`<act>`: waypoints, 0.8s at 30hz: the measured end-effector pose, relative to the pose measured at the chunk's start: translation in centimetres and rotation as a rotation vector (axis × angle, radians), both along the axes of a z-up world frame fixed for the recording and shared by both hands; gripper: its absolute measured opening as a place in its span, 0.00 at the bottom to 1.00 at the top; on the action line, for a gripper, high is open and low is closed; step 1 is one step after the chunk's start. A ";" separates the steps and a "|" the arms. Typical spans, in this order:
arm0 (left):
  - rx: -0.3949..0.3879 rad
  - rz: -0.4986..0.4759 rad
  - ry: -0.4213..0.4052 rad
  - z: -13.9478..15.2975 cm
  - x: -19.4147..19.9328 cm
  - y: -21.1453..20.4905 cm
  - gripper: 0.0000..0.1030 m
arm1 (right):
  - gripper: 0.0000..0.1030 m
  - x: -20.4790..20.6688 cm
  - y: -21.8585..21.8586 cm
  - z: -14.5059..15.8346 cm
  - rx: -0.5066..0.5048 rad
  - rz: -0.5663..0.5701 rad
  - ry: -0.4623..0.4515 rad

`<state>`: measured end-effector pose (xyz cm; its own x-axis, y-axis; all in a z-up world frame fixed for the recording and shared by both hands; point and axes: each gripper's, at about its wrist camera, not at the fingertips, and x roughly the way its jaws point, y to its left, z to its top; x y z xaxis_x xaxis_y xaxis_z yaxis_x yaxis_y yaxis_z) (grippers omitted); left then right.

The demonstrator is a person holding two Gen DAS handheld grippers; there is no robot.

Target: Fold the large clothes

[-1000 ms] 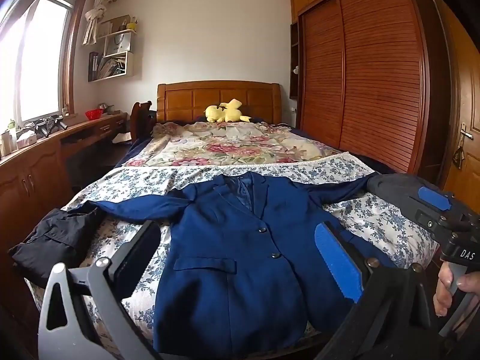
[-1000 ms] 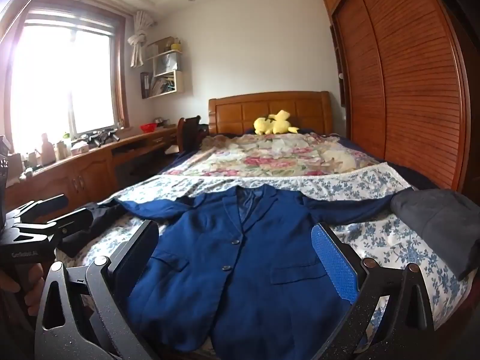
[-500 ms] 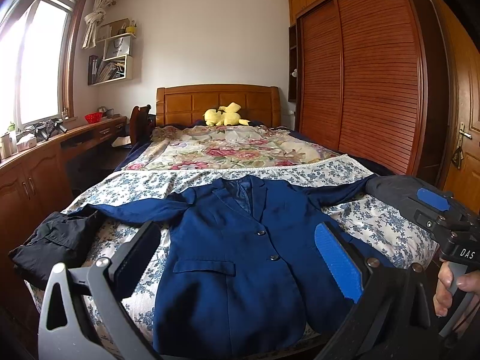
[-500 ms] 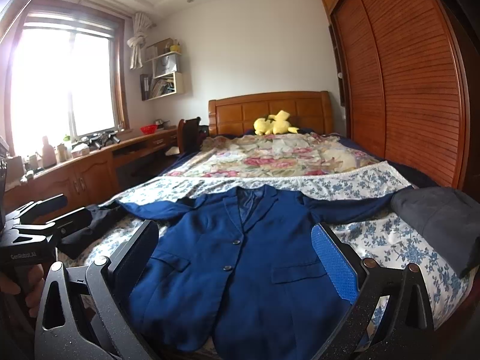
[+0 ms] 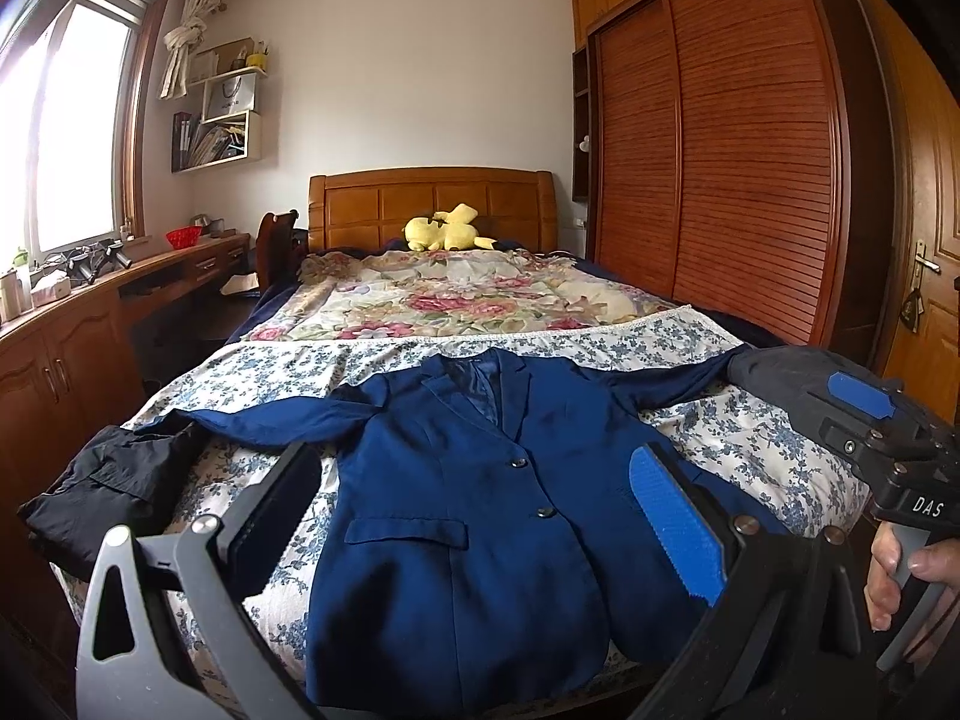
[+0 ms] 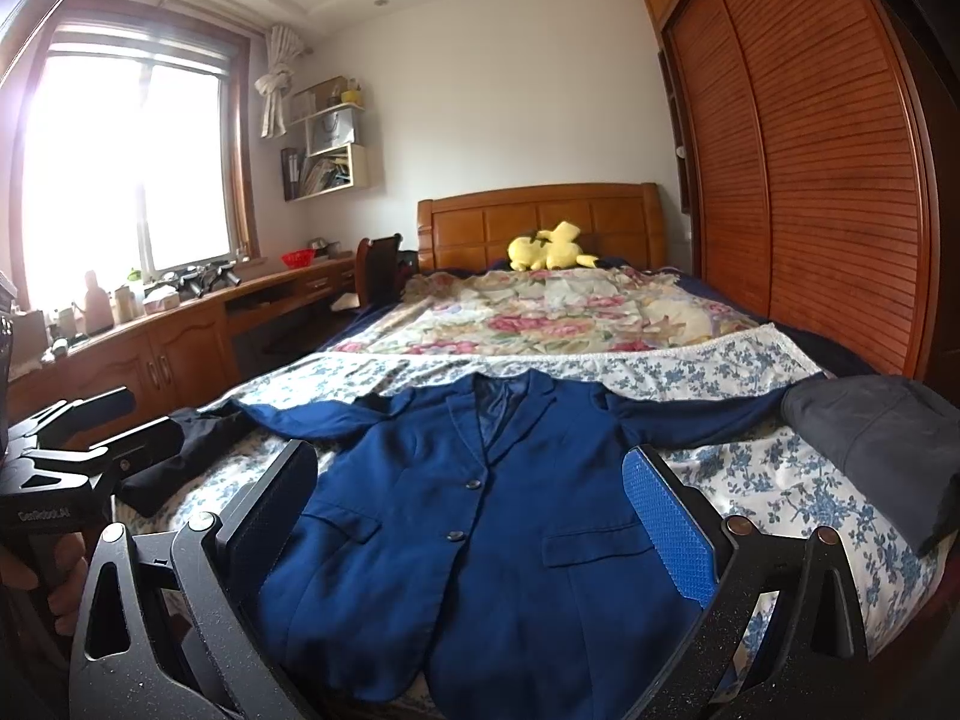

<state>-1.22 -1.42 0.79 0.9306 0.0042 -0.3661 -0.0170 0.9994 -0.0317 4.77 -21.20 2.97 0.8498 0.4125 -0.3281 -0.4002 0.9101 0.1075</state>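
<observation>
Left wrist view showed the blue blazer (image 5: pixel 480 510) spread face-up on the floral bedspread (image 5: pixel 750 438) at the foot of the bed, buttoned, both sleeves stretched outward, hem near the bed's edge. The left gripper (image 5: pixel 480 516) was held above the hem with its jaws spread wide and nothing between them. The right gripper (image 6: pixel 474 516) was in the same condition — fingers apart, empty, aimed at the blazer's front. No fold had been started.

Probable faults from this position:
- The left sleeve end lay against a black garment (image 5: pixel 90 480), and the right sleeve end ran up to a dark grey garment (image 6: pixel 876 438). A pinch taken near either cuff could catch the neighbouring cloth and drag it into the fold.
- The blazer appeared lined and structured; a grip on the outer layer alone would likely let the front panel slide off the back, leaving a skewed crease.
- The hem sat close to the mattress edge, so a pull toward the operator could slide the blazer off the bed.

Legible markings: the right gripper body, seen from the left wrist view, carried the letters "DAS" (image 5: pixel 927 506). The left gripper body, seen from the right wrist view, bore a small printed label (image 6: pixel 43 515) too small to read reliably.
</observation>
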 end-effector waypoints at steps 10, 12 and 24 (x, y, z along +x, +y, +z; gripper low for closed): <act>-0.004 0.002 -0.004 -0.1 0.0 0.1 1.00 | 1.00 -0.1 0.1 -0.1 0.002 0.000 0.001; -0.004 0.003 -0.005 -0.1 0.0 0.2 1.00 | 1.00 -0.2 0.1 -0.1 0.001 -0.002 -0.002; -0.004 -0.001 -0.009 0.0 -0.1 0.3 1.00 | 1.00 -0.1 0.1 -0.1 0.003 -0.001 -0.001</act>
<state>-1.29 -1.08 0.82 0.9338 0.0015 -0.3579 -0.0154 0.9992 -0.0360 4.65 -21.07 2.88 0.8505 0.4125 -0.3263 -0.3994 0.9102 0.1094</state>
